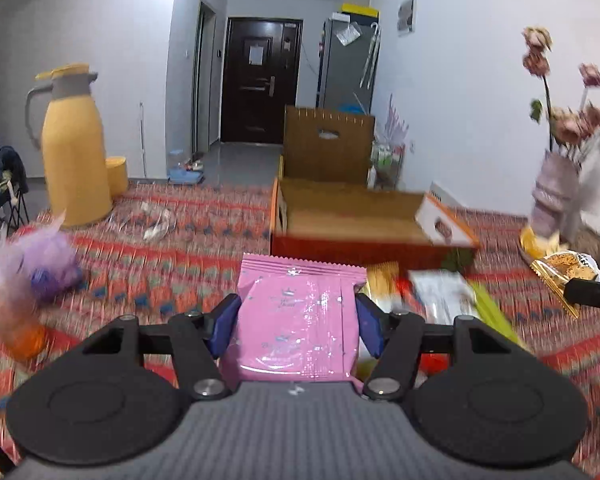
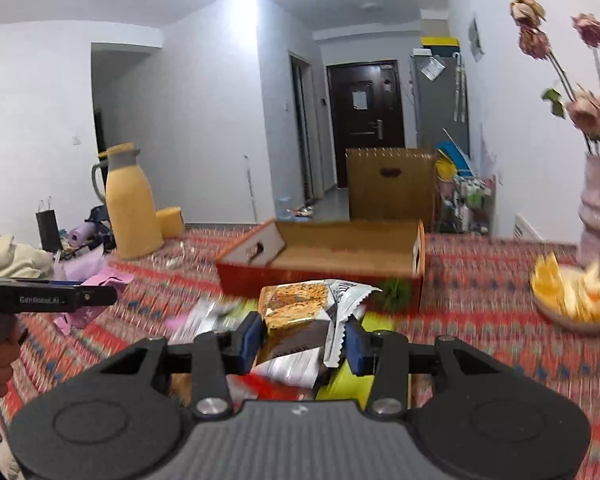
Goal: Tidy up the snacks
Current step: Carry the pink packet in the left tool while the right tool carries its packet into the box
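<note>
Left wrist view: my left gripper point(image 1: 298, 314) sits low at centre frame, level, raised above the patterned tablecloth point(image 1: 188, 248). Its blue pads point(image 1: 226, 322) are partly closed and press both sides of a pink snack packet point(image 1: 300, 316), held upright. Open cardboard box point(image 1: 352, 216) lies just beyond, mid-frame. My right gripper point(image 1: 592, 292) enters at the right edge.

Right wrist view: right gripper point(image 2: 304, 338) is level at lower centre, pads narrowed onto a crumpled orange-and-white snack bag point(image 2: 300, 320). More loose snacks point(image 2: 208, 318) lie under it, in front of the box point(image 2: 340, 248). Fruit plate point(image 2: 572, 296) at right; yellow thermos point(image 2: 130, 204) at left.
</note>
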Demonstrator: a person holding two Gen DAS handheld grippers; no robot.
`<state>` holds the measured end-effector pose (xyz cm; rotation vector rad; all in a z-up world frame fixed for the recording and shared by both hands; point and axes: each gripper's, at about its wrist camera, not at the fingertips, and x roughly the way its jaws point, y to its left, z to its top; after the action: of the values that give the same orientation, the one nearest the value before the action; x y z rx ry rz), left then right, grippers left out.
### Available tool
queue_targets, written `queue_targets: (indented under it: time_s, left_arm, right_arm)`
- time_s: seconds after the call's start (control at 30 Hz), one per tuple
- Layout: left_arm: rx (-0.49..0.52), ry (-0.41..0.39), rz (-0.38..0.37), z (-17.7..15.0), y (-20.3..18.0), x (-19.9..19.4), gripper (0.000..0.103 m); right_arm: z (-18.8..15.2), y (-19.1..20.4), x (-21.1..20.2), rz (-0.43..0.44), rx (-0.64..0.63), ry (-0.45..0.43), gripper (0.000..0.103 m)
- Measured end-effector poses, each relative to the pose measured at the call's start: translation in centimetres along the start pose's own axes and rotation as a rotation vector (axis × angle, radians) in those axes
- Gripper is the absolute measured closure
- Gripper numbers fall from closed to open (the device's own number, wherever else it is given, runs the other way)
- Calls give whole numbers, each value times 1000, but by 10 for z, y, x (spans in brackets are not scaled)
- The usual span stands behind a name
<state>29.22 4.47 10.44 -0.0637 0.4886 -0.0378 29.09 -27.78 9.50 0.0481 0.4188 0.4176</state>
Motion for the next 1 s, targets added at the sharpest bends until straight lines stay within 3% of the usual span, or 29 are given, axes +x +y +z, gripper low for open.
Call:
queue_targets:
  time_s: [0.1, 0.27, 0.5, 0.57, 0.67, 0.73, 0.9, 0.97, 1.0]
  left_arm:
    - [-6, -8, -19, 42, 0, 32, 41]
    - [24, -88, 42, 98, -4, 85, 41]
    - [8, -34, 27, 152, -11, 194, 41]
    - [16, -13, 22, 157, -15, 230, 41]
    - [-2, 49, 77, 156, -18, 288, 41]
    - [-12, 104, 90, 152, -21, 322, 41]
    - [68, 189, 120, 134, -32, 384, 40]
    - [93, 193, 124, 124, -31, 393, 32]
    - [86, 225, 104, 123, -29, 396, 31]
  right_arm:
    - [39, -24, 31, 6, 12, -21, 61]
    - [91, -53, 89, -46, -7, -85, 61]
    - [140, -99, 203, -84, 13, -5, 61]
    - [144, -110, 243, -101, 19, 43, 61]
    - [142, -121, 303, -147, 7, 126, 61]
    - [136, -120, 335, -192, -54, 171, 61]
    - [117, -126, 403, -251, -58, 296, 58]
    - [113, -130, 420, -266, -45, 375, 45]
    - [113, -128, 418, -250, -48, 359, 38]
